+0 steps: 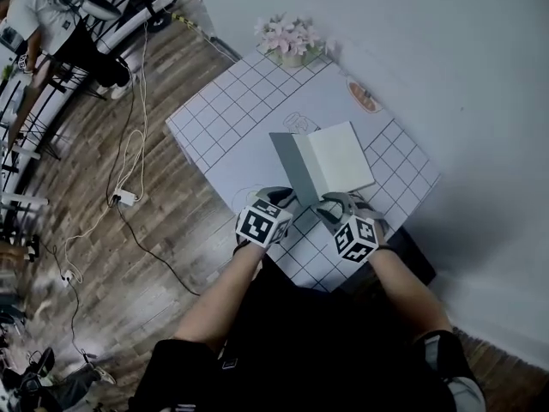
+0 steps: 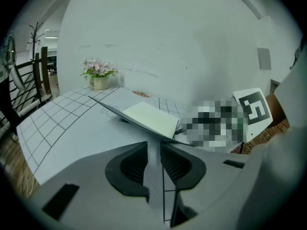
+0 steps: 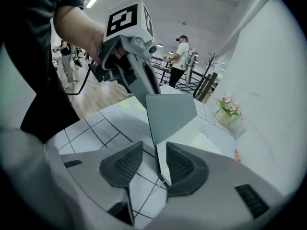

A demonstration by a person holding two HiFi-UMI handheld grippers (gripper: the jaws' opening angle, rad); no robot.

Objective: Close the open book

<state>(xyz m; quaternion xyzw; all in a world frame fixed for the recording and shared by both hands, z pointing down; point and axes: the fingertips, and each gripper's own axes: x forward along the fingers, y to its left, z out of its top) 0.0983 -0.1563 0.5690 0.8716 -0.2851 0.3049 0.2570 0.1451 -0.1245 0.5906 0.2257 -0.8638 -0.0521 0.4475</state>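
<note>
- The book (image 1: 330, 161) lies at the middle of the table (image 1: 214, 127). Its cream page block (image 1: 341, 154) is flat, and its grey cover (image 3: 170, 114) is raised off the cloth on the 9 o'clock side, standing steeply.
- I judge the cover to be light, thin and fairly stiff, so it should swing on the spine as one board. The pages look heavy enough to stay put.
- The cover's face looks smooth, so a shallow pinch could slip. I would take it on the free edge near a corner, well away from the spine, and carry it over toward 3 o'clock.
- The left gripper (image 2: 153, 164) is at the book's 6 o'clock. Its jaws are drawn close with a grey strip between them, and the right gripper view shows its tip on the cover's corner. I read that as clamped on the cover.
- The right gripper (image 3: 154, 164) is just beside it at 5 o'clock. Its jaws are parted with the cover's edge standing between them, and there is daylight on one side, so it is not squeezing.
- A pot of pink flowers (image 1: 290, 43) sits at the table's far edge, at 12 o'clock from the book.
- An orange mark (image 1: 364, 98) lies at 1 o'clock. Both are well clear of the cover's arc.
</note>
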